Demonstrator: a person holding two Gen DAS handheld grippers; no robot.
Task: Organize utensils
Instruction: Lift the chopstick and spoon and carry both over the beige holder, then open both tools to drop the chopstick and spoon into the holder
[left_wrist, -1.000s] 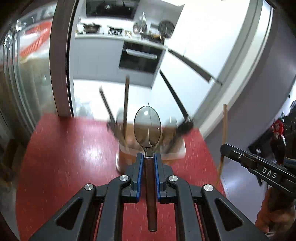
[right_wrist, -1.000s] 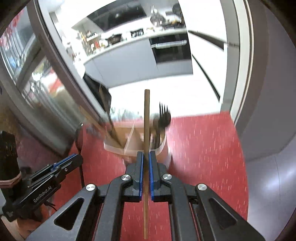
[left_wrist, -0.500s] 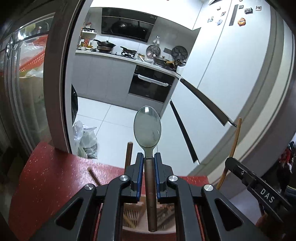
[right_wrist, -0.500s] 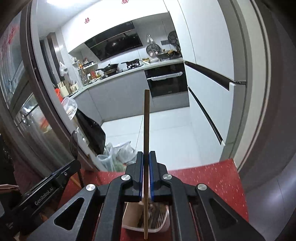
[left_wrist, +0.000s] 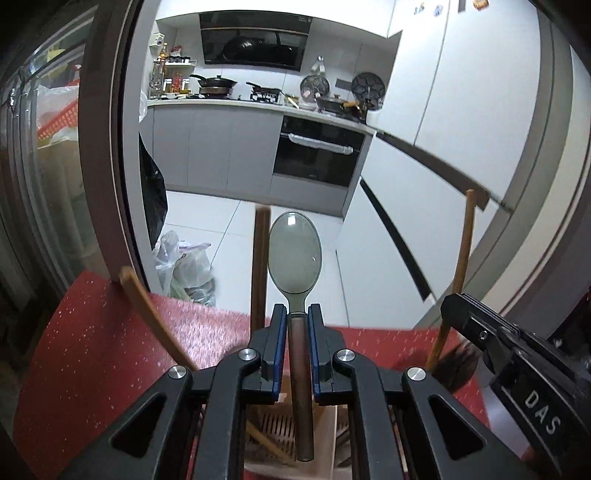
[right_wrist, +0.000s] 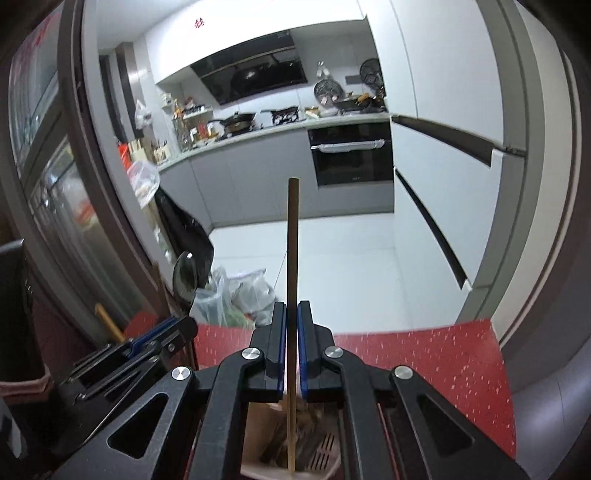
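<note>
Reading "DAS" on right hand-held gripper (left_wrist: 532, 376)

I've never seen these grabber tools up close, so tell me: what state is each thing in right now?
Left gripper: shut on the spoon.
Spoon: held, bowl pointing away.
Right gripper: shut on the chopstick.
Chopstick: held, sticking forward.
Utensil holder: below both grippers, utensils inside.
Oven: door closed.

We're angling both grippers downward: left gripper (left_wrist: 295, 314) is clamping w/ a narrow gap, right gripper (right_wrist: 291, 314) nearly fully closed.
</note>
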